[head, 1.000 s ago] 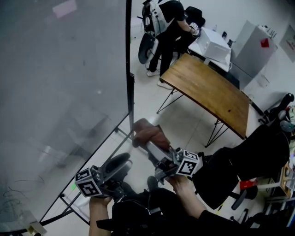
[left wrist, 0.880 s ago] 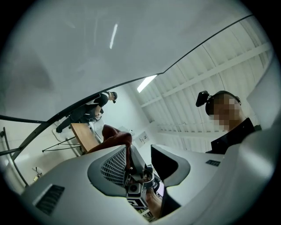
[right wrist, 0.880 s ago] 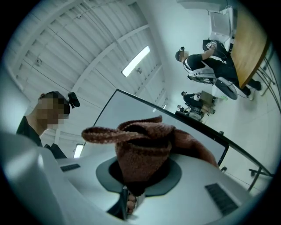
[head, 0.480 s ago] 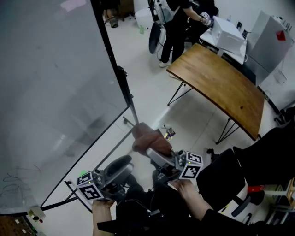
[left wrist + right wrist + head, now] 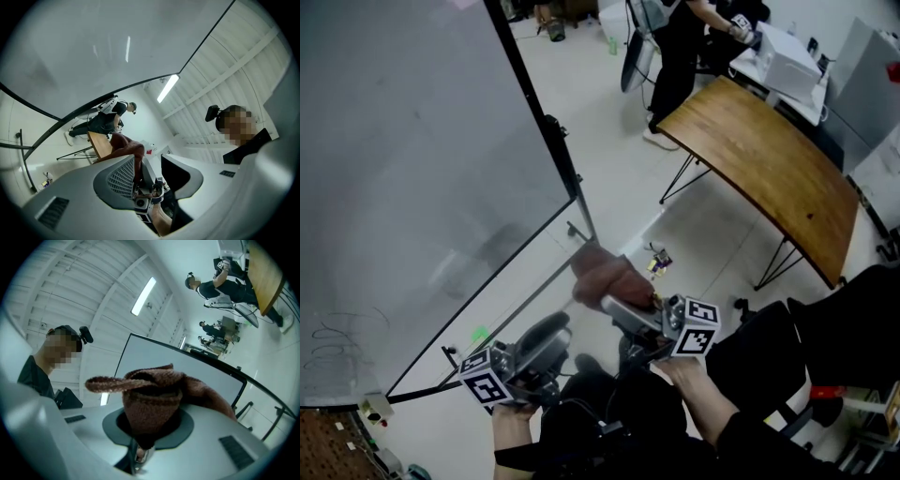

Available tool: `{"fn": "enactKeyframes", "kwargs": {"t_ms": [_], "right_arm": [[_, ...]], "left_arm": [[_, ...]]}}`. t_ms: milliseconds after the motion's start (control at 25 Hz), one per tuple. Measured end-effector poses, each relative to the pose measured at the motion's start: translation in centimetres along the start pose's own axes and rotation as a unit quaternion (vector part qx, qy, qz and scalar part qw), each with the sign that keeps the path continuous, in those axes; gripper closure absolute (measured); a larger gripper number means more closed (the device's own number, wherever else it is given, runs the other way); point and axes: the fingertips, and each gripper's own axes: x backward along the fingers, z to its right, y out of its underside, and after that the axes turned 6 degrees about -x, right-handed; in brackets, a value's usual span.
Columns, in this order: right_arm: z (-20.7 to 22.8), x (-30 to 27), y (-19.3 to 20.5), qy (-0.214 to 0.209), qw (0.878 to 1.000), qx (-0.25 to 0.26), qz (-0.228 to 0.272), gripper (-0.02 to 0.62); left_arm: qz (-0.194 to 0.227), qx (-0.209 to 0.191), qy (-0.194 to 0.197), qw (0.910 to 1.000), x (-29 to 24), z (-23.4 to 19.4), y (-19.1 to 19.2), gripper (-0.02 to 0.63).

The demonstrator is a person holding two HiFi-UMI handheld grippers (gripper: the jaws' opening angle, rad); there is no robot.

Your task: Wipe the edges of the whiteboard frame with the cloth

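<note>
Right claw (image 5: 619,307) clamps the brown cloth (image 5: 605,272); left claw (image 5: 542,342) gapes empty.
Whiteboard frame (image 5: 565,169) stands just ahead of the right claw.

Pale floor (image 5: 609,141); wooden table (image 5: 769,178) on black legs; ceiling strip light (image 5: 168,87) lit

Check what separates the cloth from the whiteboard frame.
Head view: only the stand's thin leg and pale floor show between the cloth, in the right tongs, and the whiteboard frame.
</note>
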Motion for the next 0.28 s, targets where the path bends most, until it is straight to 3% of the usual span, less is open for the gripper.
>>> {"fn": "enactKeyframes", "kwargs": {"t_ms": [280], "right_arm": [[-2.7, -1.6, 2.0, -0.014, 1.000, -0.004, 0.000, 0.540]], "left_arm": [[0.016, -0.008, -0.003, 0.9998, 2.0, 0.6, -2.4, 0.434]]}}
